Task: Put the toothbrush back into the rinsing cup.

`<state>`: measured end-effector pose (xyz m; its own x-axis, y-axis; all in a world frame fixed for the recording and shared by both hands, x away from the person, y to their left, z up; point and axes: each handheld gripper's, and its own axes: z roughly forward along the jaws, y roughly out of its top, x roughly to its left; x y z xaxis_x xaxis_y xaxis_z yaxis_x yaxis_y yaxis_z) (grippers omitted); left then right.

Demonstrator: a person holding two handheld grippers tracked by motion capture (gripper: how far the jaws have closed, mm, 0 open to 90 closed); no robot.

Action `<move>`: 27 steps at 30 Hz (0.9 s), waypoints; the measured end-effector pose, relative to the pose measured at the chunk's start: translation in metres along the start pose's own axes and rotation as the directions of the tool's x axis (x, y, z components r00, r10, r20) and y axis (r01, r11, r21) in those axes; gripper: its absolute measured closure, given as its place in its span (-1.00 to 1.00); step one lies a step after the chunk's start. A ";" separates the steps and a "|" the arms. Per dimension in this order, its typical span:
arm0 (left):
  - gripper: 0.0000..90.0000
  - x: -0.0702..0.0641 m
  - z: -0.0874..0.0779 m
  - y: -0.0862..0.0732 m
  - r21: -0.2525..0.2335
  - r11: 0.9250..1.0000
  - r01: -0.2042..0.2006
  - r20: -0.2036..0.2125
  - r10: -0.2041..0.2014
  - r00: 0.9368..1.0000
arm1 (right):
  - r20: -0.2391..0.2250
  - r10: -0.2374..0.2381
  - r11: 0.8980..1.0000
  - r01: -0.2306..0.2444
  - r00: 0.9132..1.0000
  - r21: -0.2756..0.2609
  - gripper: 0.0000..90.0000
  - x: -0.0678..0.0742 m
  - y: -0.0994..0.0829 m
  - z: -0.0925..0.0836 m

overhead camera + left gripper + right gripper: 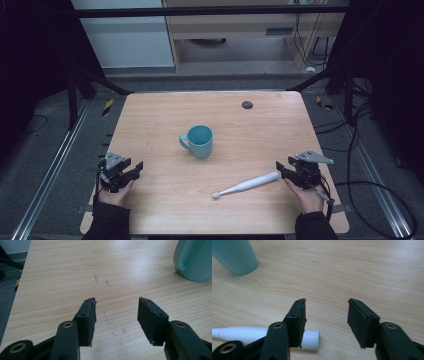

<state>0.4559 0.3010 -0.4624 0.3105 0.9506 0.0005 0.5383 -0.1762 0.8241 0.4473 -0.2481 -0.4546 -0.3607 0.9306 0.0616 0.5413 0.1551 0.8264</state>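
**Toothbrush lies just off your right gripper, both grippers spread and holding nothing**

In your right gripper view the white toothbrush (pixel 262 335) is cut off at the left edge, and its blunt handle end runs behind your left-hand jaw, so you cannot tell there whether they touch. The teal mug (pixel 235 256) is cropped at the top in that view and at the right in your left gripper view.

From above, the toothbrush (pixel 246 185) lies flat on the table (pixel 165 205), its long axis slanting: the small head points to the near left, the thick handle end to the far right, just beside your right gripper (pixel 283 167). The mug (pixel 199 141) stands upright mid-table, handle to the left, well apart from the brush.

Your right gripper's jaws stand apart on bare wood. Your left gripper (pixel 135 170) is likewise spread, near the left edge. Open wood lies between your two hands and beyond the mug.
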 end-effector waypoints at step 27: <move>0.09 -0.003 0.002 0.003 0.024 1.000 -0.002 0.038 0.001 0.999 | -0.033 -0.072 0.980 0.077 0.997 0.184 0.85 0.012 -0.005 0.041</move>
<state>0.4581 0.2970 -0.4615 0.3406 0.9400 -0.0196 0.5559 -0.1845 0.8105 0.4717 -0.2242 -0.4809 -0.4238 0.9055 0.0204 0.6425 0.2847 0.7114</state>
